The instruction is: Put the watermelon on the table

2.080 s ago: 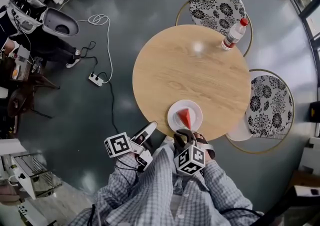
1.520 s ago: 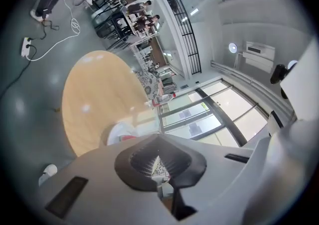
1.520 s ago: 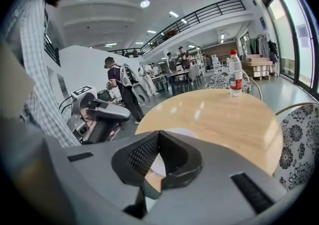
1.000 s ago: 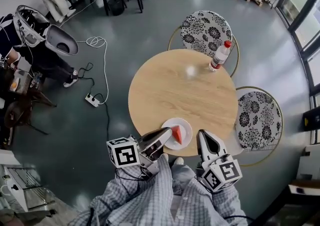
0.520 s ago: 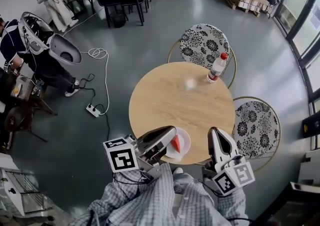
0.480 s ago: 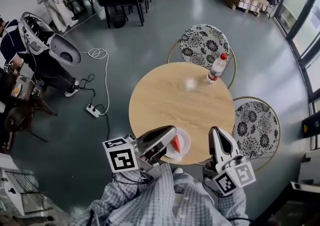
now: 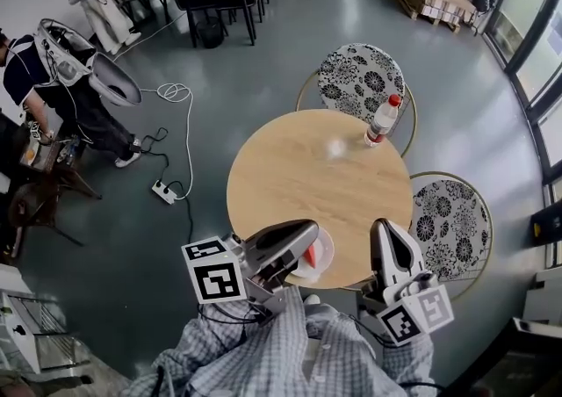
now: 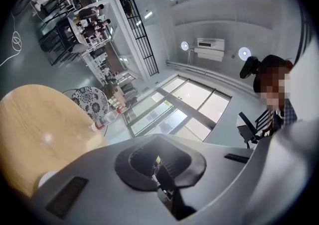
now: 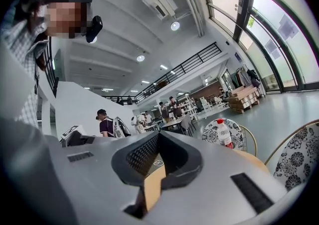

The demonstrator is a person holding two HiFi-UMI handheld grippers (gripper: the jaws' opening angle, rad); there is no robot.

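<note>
**Two claws clenched and empty; one watermelon slice sits on its plate at the worktop's near edge**

Closest to the camera, two checked sleeves [image 7: 290, 356] carry two claws, one in each hand. The left claw [image 7: 309, 231] is clenched. Its own view shows the jaw tips pressed together with nothing between them. The right claw [image 7: 387, 227] is also clenched at the tips and grasps nothing. Through the narrow slot behind its tips only the wood of the worktop shows.

Just past the claws stands one round wooden worktop [image 7: 307, 171]. At its near edge lies one white plate [image 7: 326, 252], and on it one red watermelon slice [image 7: 313, 254]. From the head view the left claw's tip covers part of both. Whether it touches them cannot be told. The right claw is beside the plate, apart from it.

At the worktop's far edge stands one clear bottle [image 7: 378, 122] with a red cap, upright. Two chairs with black-and-white floral seats flank the worktop. One chair [image 7: 356, 77] is behind the bottle and the other chair [image 7: 455, 215] is to the right.

Farther off on the grey floor lie one power strip [image 7: 164, 191] and one coiled white cable [image 7: 174, 91]. A person [image 7: 48, 92] stands at the far left.
</note>
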